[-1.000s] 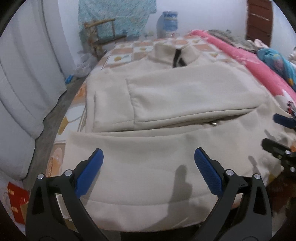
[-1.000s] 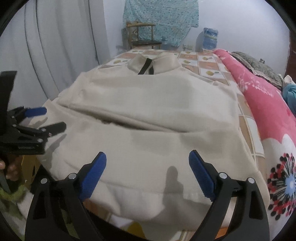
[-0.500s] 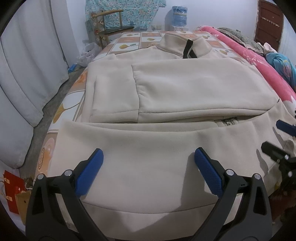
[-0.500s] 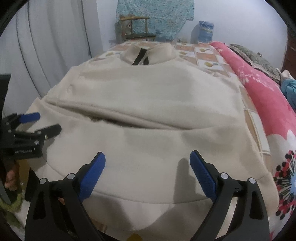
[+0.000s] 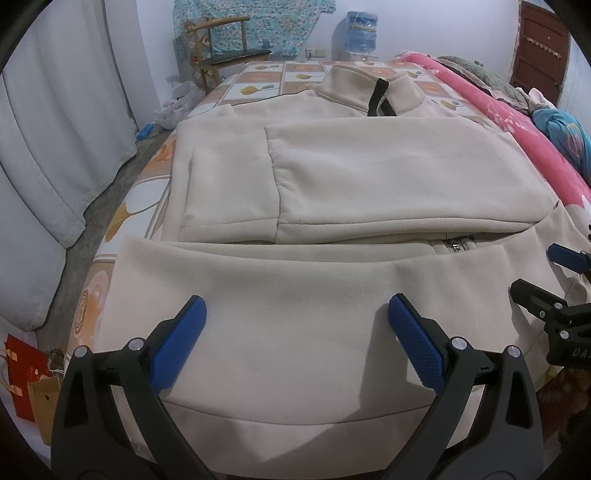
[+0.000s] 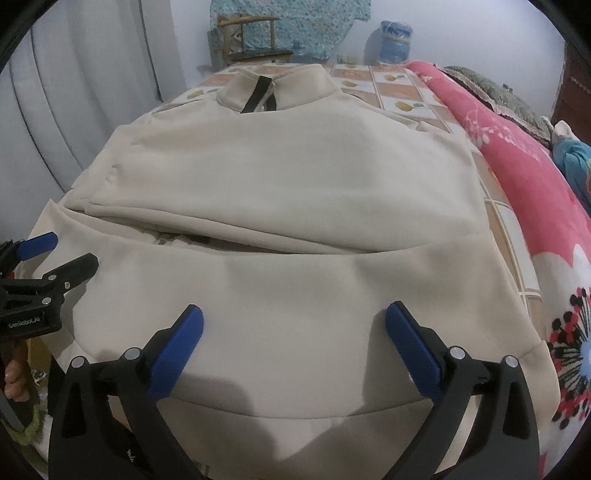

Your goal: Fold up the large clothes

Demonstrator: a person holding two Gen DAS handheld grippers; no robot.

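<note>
A large cream zip-up jacket lies flat on the bed, collar at the far end, both sleeves folded across its chest. It also fills the right wrist view. My left gripper is open and empty, hovering over the hem at the near left. My right gripper is open and empty over the hem at the near right. Each gripper shows at the edge of the other's view: the right one and the left one.
The bed has a tiled-pattern sheet and a pink floral quilt along the right side. A wooden chair and a water bottle stand at the far wall. White curtains hang left. Red paper bags sit on the floor.
Both grippers have moved a little forward and up over the hem. The jacket has not moved, and both grippers stay open.
</note>
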